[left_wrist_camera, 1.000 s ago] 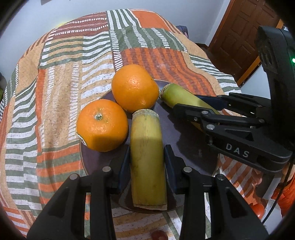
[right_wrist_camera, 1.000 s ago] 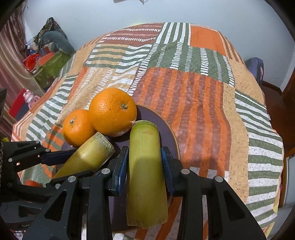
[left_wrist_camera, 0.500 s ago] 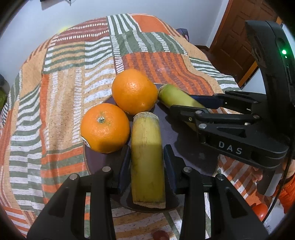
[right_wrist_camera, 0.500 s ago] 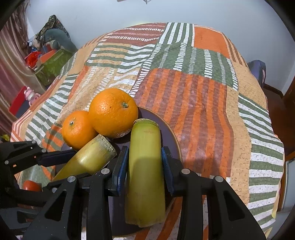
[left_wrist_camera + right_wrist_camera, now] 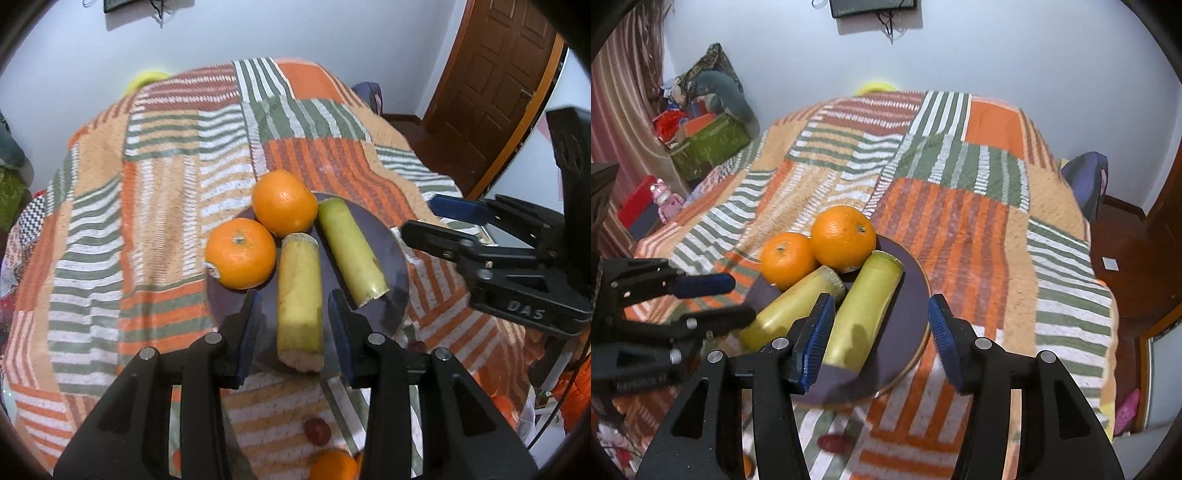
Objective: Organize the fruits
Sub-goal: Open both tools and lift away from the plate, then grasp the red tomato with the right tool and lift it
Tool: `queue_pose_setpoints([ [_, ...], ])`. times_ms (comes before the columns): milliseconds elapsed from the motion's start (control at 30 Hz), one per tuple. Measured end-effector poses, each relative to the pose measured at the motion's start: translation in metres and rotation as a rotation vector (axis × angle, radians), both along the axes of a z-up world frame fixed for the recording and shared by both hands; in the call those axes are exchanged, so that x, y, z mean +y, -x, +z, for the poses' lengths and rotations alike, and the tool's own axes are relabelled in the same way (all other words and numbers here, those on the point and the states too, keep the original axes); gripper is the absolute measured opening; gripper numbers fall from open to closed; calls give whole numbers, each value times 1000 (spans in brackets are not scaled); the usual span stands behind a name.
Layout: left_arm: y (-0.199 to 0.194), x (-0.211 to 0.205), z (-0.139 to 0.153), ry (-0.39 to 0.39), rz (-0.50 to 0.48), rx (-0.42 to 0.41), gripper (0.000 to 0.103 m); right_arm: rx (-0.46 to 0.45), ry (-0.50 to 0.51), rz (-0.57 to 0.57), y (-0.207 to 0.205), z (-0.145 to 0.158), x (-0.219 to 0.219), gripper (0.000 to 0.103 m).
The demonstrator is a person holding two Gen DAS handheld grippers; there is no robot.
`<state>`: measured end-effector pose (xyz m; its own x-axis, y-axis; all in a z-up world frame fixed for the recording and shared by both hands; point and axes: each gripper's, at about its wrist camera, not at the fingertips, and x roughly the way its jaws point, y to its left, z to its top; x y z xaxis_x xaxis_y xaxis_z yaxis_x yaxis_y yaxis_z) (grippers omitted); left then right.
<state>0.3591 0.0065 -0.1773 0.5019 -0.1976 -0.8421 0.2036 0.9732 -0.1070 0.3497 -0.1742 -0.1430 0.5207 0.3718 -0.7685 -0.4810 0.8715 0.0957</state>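
pale-walled room, brown panelled wooden door (image 5: 491, 85) off to one side, and a table under an orange, green and white striped patchwork cloth (image 5: 155, 229). the landmark is the round dark purple plate (image 5: 384, 258) lying on that cloth.

on the plate: two pale yellow-green cut cane-like stalk pieces side by side, the left stalk piece (image 5: 299, 299) touching the right stalk piece (image 5: 351, 251) only near their far ends as far as i can tell. a big round orange (image 5: 284, 203) sits at the plate's far edge, and a second, smaller orange (image 5: 240, 253) at its left edge, the two touching.

your left gripper (image 5: 295, 332) hangs above the plate's near side, jaws partly open with a gap on both sides of the left stalk piece, gripping nothing.

your right gripper (image 5: 879, 332) is over the plate's right half, jaws opening and standing wide; the right stalk piece (image 5: 864, 306) lies on the plate by the left pad, free of the grip.

off the plate, near edge of the cloth: a small dark red fruit (image 5: 317, 431) and part of another orange fruit (image 5: 332, 465).
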Motion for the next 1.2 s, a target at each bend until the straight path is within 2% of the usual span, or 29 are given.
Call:
queue_pose_setpoints([
  [133, 21, 8, 23, -6, 16, -39, 43, -34, -16, -4, 21, 20, -8, 50],
  [200, 35, 11, 34, -12, 24, -65, 44, -62, -16, -6, 34, 31, -13, 52],
  [267, 50, 16, 45, -14, 30, -86, 48, -90, -11, -8, 48, 39, -17, 60],
  [367, 76, 25, 59, -14, 40, -111, 56, -131, 0, -6, 72, 52, -25, 61],
  [633, 136, 54, 77, -47, 93, -142, 70, -147, -2, -26, 115, 61, -49, 64],
  [833, 165, 75, 74, -60, 117, -133, 76, -94, -4, -24, 139, 44, -57, 64],
  [1200, 185, 95, 34, -34, 135, -41, 77, 64, 15, -82, 180, -20, -74, 64],
])
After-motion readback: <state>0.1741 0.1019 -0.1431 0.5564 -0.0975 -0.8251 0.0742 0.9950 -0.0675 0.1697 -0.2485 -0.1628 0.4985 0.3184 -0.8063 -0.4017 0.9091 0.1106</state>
